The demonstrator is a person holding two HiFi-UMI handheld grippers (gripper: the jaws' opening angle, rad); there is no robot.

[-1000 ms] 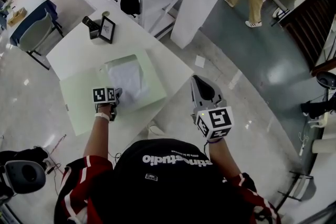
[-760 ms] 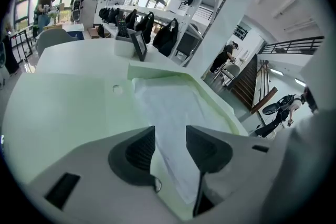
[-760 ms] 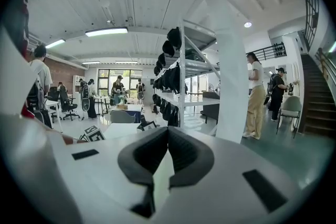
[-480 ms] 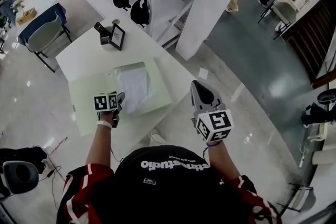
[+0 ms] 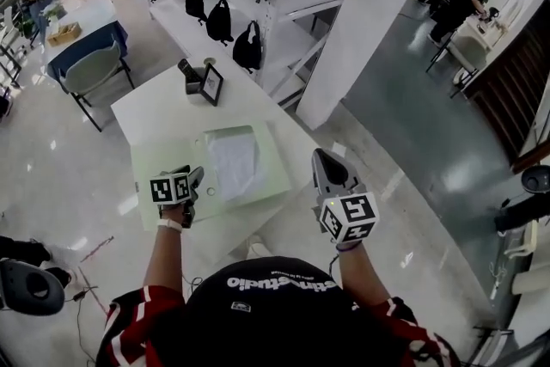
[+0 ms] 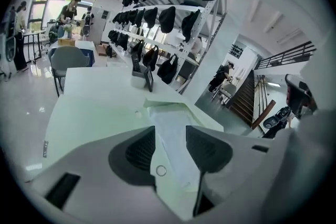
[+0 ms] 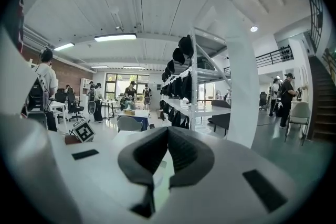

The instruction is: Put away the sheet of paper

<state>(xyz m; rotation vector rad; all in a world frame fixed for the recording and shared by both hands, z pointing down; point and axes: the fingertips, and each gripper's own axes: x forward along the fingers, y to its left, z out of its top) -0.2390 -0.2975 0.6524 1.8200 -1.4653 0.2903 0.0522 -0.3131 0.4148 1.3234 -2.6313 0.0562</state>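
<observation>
Paper sheet (image 5: 233, 165) inside apparently open green folder (image 5: 163, 157)

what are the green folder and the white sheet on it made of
Green folder: probably thin card or plastic; pale, matte, lying flat with crisp straight edges. White sheet: paper by the look; thin, matte, softly wrinkled.

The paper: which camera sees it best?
The head view. It shows the whole paper lying flat in the open green folder. The left gripper view shows just a strip of it between the jaws. The right gripper view looks across the room; I can't make the paper out there.
</observation>
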